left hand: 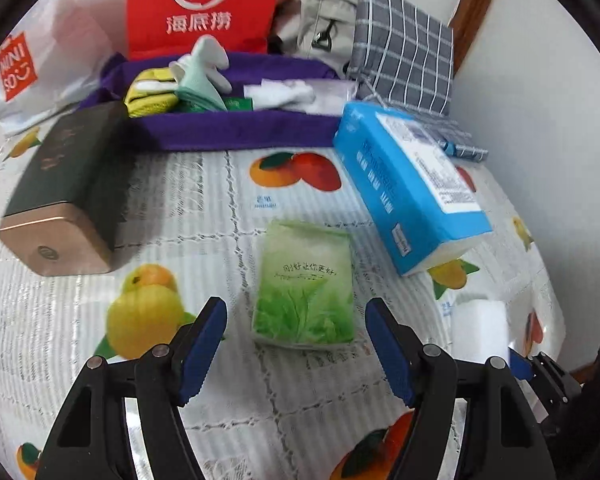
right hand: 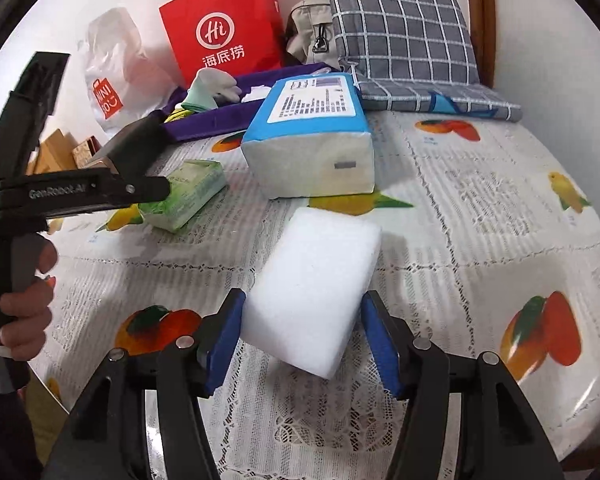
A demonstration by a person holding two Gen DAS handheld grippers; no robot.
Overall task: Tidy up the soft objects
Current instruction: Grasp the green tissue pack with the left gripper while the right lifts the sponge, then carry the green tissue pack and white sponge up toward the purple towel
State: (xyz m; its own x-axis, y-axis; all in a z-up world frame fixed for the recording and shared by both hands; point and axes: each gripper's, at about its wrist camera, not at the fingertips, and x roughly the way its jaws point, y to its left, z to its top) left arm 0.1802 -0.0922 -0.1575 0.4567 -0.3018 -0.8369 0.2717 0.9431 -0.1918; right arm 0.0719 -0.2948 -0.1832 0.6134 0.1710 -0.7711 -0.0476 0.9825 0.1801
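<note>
I judge it partly done: gloves and cloths already lie in the far purple fabric tray [left hand: 236, 130], while my left gripper [left hand: 296, 344] gapes before the green tissue pack [left hand: 306, 284], my right gripper [right hand: 302, 338] straddles, seemingly clamping, the white sponge block [right hand: 316, 280], and the blue tissue pack [right hand: 312, 140] waits.

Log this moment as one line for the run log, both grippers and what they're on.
left gripper: open, before green tissue pack | right gripper: around white sponge, grip unclear | purple bin: gloves inside
</note>
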